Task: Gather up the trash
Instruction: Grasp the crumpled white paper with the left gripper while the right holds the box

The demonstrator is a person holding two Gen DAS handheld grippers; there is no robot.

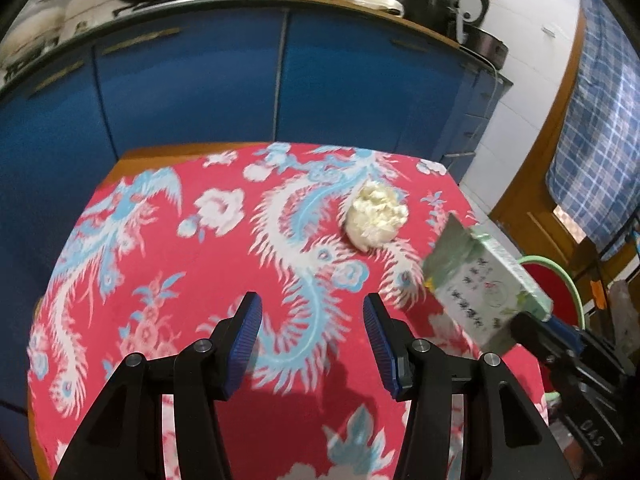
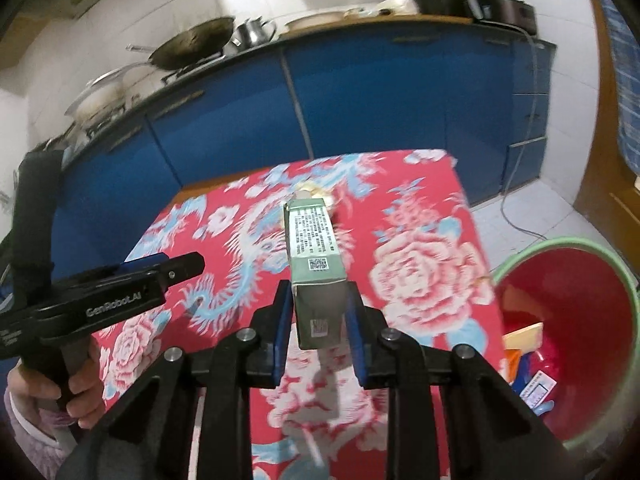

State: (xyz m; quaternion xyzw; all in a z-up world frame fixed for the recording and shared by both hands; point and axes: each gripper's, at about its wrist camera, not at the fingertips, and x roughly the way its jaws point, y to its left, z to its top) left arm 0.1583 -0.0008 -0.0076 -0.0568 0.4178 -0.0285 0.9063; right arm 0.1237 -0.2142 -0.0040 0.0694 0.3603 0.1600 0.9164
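Two grippers are in view. The right gripper (image 2: 318,312) pinches one green carton (image 2: 314,252) by its near end, blue pads pressed on both sides, the box raised off the cloth and pointing toward twelve o'clock in the right wrist view. In the left wrist view the same carton (image 1: 486,280) hangs at about three o'clock, tilted, over the table's right edge. The left gripper (image 1: 312,320) stands spread with nothing between its pads, above the cloth; a hand (image 2: 60,384) holds its grip at eight o'clock in the right wrist view.

One crumpled white paper ball (image 1: 376,218) lies on the table (image 1: 160,280) near its far right part, at about one o'clock from the left gripper and apart from the carton. One red bin (image 2: 572,320) with a pale green rim stands on the floor at four o'clock beside the table, with several scraps of packaging inside it.

The table wears a red cloth printed with white and light blue phoenixes and peonies. Beyond it, at twelve o'clock, runs a row of blue cabinets (image 1: 192,80) under a kitchen counter carrying one wok (image 2: 192,42), pots and a dark cooker. The walls and floor are white tile; a blue plaid curtain (image 1: 600,140) hangs at two o'clock.
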